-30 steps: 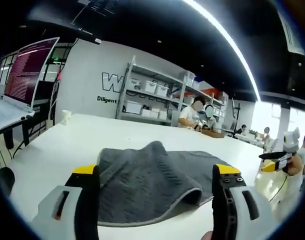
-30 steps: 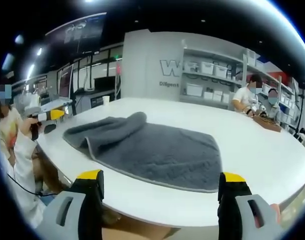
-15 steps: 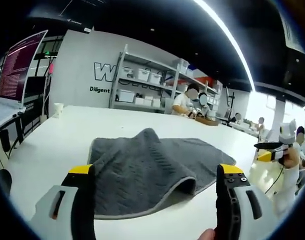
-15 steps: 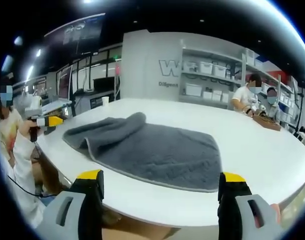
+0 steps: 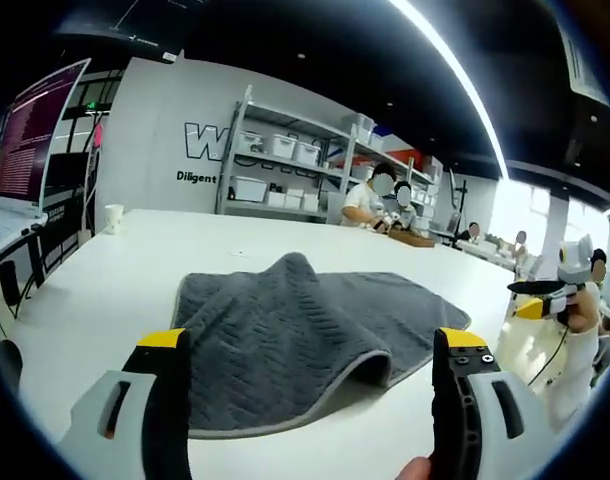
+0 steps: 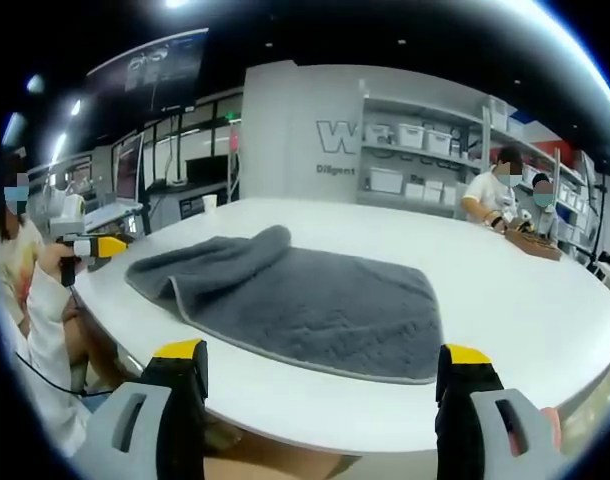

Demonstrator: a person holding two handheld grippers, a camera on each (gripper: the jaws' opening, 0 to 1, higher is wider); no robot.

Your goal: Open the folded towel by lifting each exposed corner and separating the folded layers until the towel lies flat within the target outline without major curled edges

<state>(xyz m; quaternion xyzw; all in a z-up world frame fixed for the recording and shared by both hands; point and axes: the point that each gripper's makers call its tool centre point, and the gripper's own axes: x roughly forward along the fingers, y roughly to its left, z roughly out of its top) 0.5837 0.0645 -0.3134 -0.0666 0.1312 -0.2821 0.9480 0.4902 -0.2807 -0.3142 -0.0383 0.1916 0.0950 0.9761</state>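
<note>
While the grey towel [image 5: 305, 340] lies rumpled on the white table [image 5: 95, 300], both the left tongs [image 5: 310, 350] and right tongs [image 6: 320, 362] gape wide and hold nothing.

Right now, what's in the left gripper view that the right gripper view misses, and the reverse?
Left gripper view: the towel's near edge arches off the table as a curled loop, and a monitor with purple text stands at far left.

Right gripper view: the towel's flat side with a neat pale border, the bunched ridge toward the far left corner, and a dark wall screen high up.

Both: the grey towel, white table, shelving with bins, a white cup, seated people, open jaws clear of the towel.
</note>
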